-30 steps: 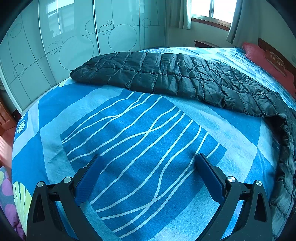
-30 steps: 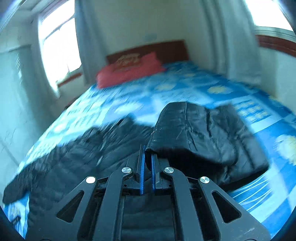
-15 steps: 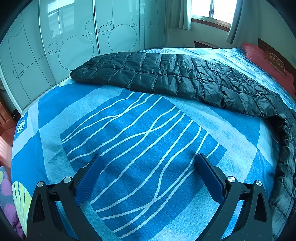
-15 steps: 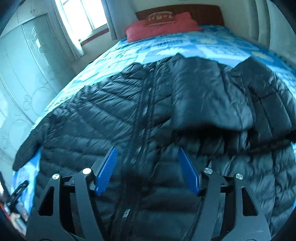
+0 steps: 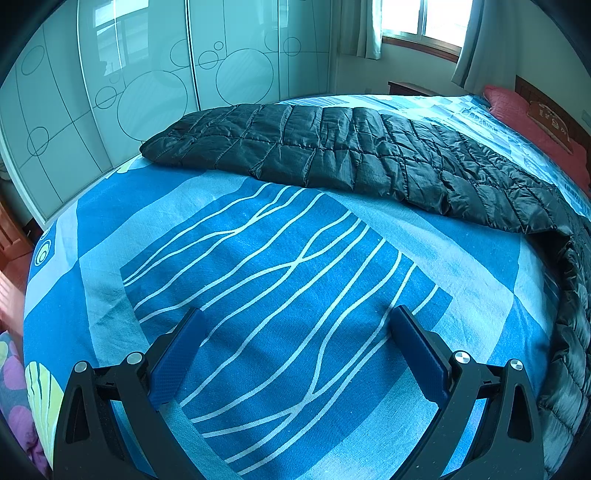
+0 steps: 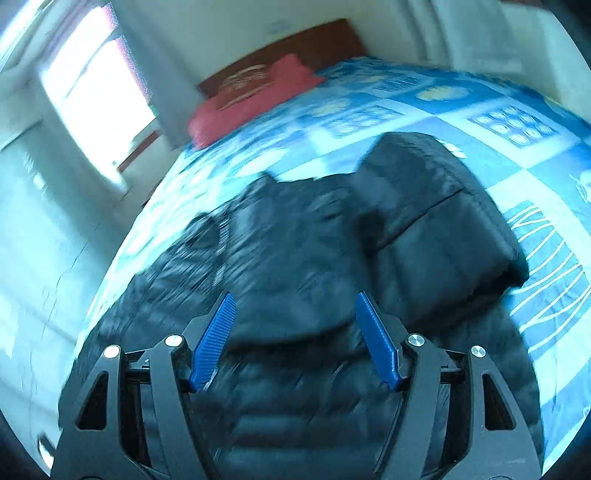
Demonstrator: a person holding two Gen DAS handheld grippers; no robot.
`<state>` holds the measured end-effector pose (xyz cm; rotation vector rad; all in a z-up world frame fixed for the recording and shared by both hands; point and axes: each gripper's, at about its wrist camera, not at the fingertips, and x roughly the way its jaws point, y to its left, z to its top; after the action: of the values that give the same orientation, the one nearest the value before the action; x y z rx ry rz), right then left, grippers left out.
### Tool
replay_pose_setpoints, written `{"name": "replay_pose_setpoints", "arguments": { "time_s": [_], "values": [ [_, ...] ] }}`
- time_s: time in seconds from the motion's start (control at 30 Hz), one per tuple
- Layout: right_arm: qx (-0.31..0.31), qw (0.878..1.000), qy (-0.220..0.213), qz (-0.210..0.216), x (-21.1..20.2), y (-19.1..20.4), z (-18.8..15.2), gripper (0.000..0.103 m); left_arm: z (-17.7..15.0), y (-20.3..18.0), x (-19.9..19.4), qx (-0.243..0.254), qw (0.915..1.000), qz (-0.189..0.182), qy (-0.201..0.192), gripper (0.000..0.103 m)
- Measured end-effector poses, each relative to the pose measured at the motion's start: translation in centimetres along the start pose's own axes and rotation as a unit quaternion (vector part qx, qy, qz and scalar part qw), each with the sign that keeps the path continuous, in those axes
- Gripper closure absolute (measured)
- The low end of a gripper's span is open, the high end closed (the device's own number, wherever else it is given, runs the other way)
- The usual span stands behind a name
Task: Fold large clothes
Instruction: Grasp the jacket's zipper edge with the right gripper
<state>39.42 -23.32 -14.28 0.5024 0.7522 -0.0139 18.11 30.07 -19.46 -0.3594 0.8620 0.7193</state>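
A black quilted down jacket lies on the bed. In the left wrist view its long sleeve [image 5: 332,155] stretches across the far half of the blue bedsheet [image 5: 258,258], and its body runs down the right edge. My left gripper [image 5: 295,325] is open and empty, low over the bare sheet, well short of the sleeve. In the blurred right wrist view the jacket body [image 6: 295,258] fills the middle, with its other sleeve [image 6: 443,229] folded over it on the right. My right gripper [image 6: 295,306] is open and empty just above the jacket.
A red pillow [image 6: 255,96] and wooden headboard [image 6: 295,40] stand at the far end of the bed. Glass wardrobe doors [image 5: 147,92] line the wall beyond the bed's left edge. A window with curtains [image 5: 417,22] is at the back.
My right gripper let go of the folded sleeve, opened, and swung over the jacket; the view is now blurred by motion. My left gripper stayed still and open.
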Motion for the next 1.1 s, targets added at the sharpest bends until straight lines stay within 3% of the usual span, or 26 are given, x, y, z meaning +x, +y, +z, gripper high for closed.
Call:
{"name": "replay_pose_setpoints", "arguments": {
  "time_s": [0.07,0.1,0.13,0.2,0.27,0.3,0.5,0.57,0.63,0.7,0.73,0.8,0.93,1.0,1.1],
  "values": [
    [0.010,1.000,0.015,-0.009,1.8,-0.4,0.4,0.035,0.0,0.0,0.0,0.000,1.0000,0.000,0.000,0.004],
    [0.012,1.000,0.023,-0.011,2.4,-0.6,0.5,0.043,0.0,0.0,0.0,0.000,1.0000,0.000,0.000,0.004],
    [0.011,0.999,0.032,-0.017,3.1,-0.5,0.5,0.051,0.0,0.0,0.0,0.000,1.0000,0.000,0.000,0.004],
    [0.009,0.999,0.047,-0.005,4.1,0.2,0.4,0.087,0.0,0.0,0.0,0.000,1.0000,0.000,-0.001,0.004],
    [0.005,0.999,0.048,0.016,4.4,1.5,-0.2,0.101,0.0,0.0,0.0,0.000,1.0000,0.000,0.000,0.004],
    [-0.001,0.999,0.044,0.020,4.3,2.1,-0.3,0.103,0.0,0.0,0.0,0.000,1.0000,0.000,0.000,0.004],
    [-0.075,0.996,0.026,0.039,3.9,7.9,-1.5,0.103,-0.1,0.1,0.0,0.000,1.0000,0.000,-0.001,0.004],
    [-0.083,0.996,0.014,0.037,3.5,8.3,-1.2,0.102,0.0,0.1,0.0,-0.001,1.0000,-0.001,0.000,0.004],
    [-0.067,0.997,0.017,0.031,3.6,7.3,-0.6,0.088,0.0,0.0,0.0,-0.001,1.0000,-0.001,-0.001,0.004],
    [-0.042,0.999,0.000,0.012,3.2,5.6,0.0,0.043,0.0,0.0,0.0,-0.001,1.0000,0.000,-0.001,0.004],
    [-0.034,0.999,-0.009,0.005,2.9,4.9,0.2,0.040,0.0,0.0,0.0,-0.001,1.0000,-0.001,-0.001,0.004],
    [-0.014,1.000,-0.006,-0.009,3.2,3.4,0.7,0.039,0.0,0.0,0.0,-0.001,1.0000,-0.001,-0.001,0.004],
    [0.029,0.998,0.047,0.007,5.7,1.3,0.9,0.039,0.0,0.0,0.0,-0.001,1.0000,-0.001,-0.001,0.004],
    [0.034,0.997,0.068,0.035,6.4,1.9,0.6,0.039,0.0,0.0,0.0,-0.001,1.0000,-0.001,-0.001,0.004],
    [-0.001,0.993,0.060,0.099,5.5,4.2,0.1,0.039,0.0,0.0,0.0,0.000,1.0000,-0.001,-0.001,0.004]
  ]
}}
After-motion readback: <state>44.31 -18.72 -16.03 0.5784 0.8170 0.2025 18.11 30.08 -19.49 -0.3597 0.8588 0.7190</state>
